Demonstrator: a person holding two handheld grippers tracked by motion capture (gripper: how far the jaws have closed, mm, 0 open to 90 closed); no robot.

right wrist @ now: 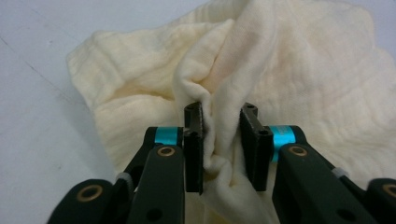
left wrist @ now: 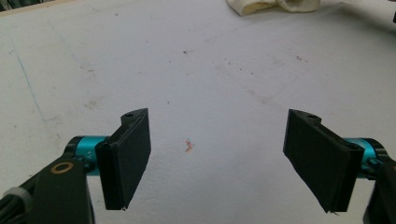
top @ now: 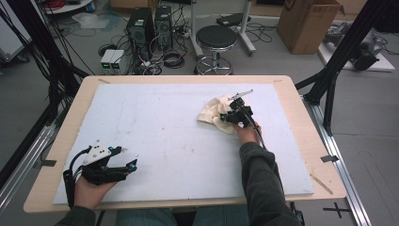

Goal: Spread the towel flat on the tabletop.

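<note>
1. The right gripper (top: 232,114) is seen right of the table's centre in the high view, held at the near right edge of a crumpled cream cloth (top: 214,113).
2. The right forearm, in a dark sleeve (top: 259,181), is extended forward from the near table edge; the right hand (top: 246,133) is wrapped around the gripper's rear, and the gripper is angled forward and down towards the cloth.
3. In the right gripper view, the jaws are drawn close together with a raised fold of the cloth (right wrist: 261,79) pinched between them. The pads (right wrist: 194,140) are pressed against the fold on both sides, so the cloth is gripped.
4. The cloth is bunched on the white mat (top: 155,136) and spreads away from the gripper to the far left in the high view.
5. The left gripper (top: 133,164) is held low at the near left corner of the mat, well apart from the cloth, with the left hand (top: 91,186) beneath its body and the jaws pointed towards the right.
6. In the left gripper view, the jaws are spread wide with bare mat between them; nothing is held. An edge of the cloth (left wrist: 271,5) is visible at the top of that view.
7. The mat is laid on a wooden table (top: 301,117).
</note>
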